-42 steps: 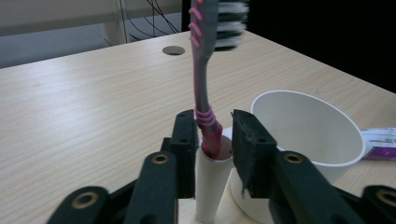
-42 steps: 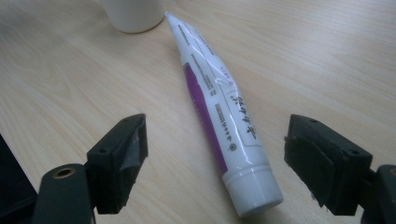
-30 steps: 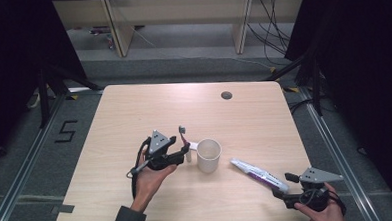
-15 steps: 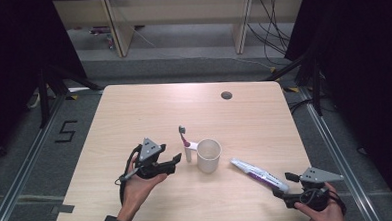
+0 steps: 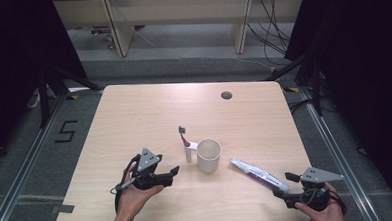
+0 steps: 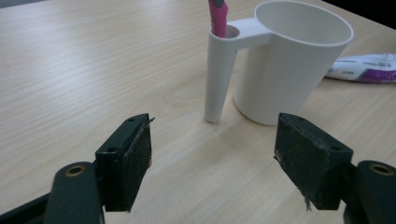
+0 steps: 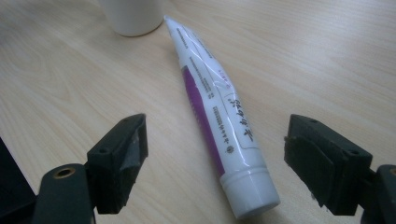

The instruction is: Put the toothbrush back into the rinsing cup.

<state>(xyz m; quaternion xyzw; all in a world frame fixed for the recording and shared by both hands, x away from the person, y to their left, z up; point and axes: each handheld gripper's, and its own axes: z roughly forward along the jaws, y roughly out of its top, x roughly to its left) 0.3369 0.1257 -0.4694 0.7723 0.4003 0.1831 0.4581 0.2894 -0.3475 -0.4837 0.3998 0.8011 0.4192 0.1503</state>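
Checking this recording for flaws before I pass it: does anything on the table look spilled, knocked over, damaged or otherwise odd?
Nothing stands out. The white cup stands upright with the pink toothbrush upright in its side holder. The toothpaste tube lies flat on the table, cap on, no leak visible. Both the left gripper and the right gripper are open and hold nothing.

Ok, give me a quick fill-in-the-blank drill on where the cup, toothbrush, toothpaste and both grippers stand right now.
1. The pink toothbrush stands upright in the ____ on the side of the white cup.
2. The toothpaste tube lies flat with its cap end between the jaws of the ____ gripper.
3. The left gripper has its jaws ____, nothing between them.
4. The small dark round hole is near the table's ____ edge.

Missing words: holder tube; right; open; far
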